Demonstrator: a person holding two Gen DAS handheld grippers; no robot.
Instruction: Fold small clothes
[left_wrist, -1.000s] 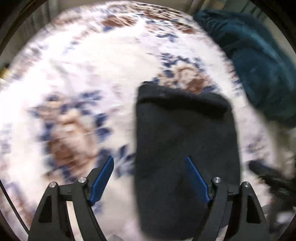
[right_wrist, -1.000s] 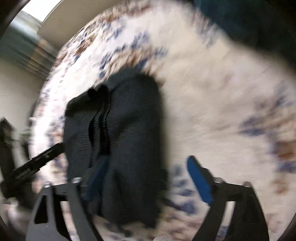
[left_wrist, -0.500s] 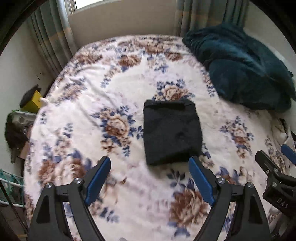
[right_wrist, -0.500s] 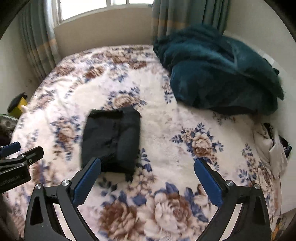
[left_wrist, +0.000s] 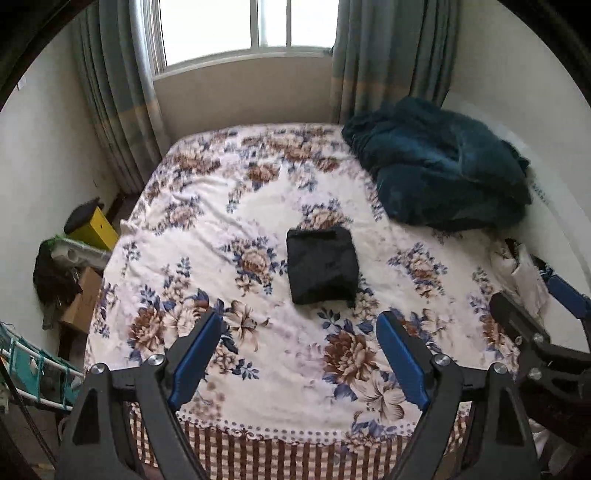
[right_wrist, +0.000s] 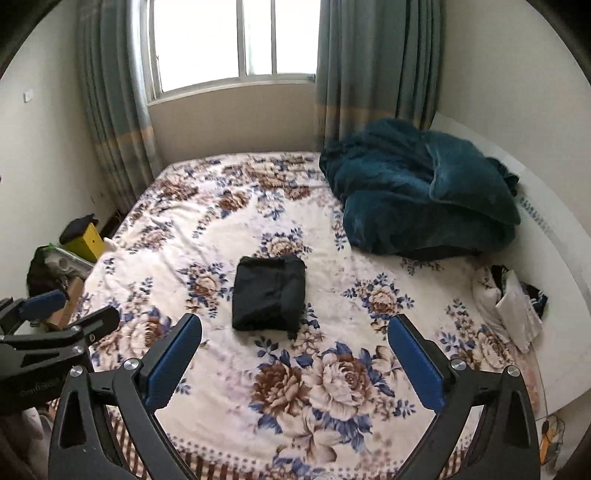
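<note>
A black garment (left_wrist: 322, 265) lies folded into a small rectangle in the middle of the floral bedspread (left_wrist: 221, 206); it also shows in the right wrist view (right_wrist: 269, 292). My left gripper (left_wrist: 299, 354) is open and empty, held well back from the garment near the bed's front edge. My right gripper (right_wrist: 295, 360) is open and empty, also held back above the front of the bed. Each gripper shows at the edge of the other's view.
A crumpled teal blanket (left_wrist: 439, 177) lies at the bed's back right. White and dark clothes (right_wrist: 517, 306) lie at the right edge. Boxes, a yellow object (left_wrist: 94, 229) and clutter stand on the floor to the left. A window and curtains stand behind.
Both grippers have pulled back and up from right over the folded black garment to the front of the bed. The garment stays where it lay.
</note>
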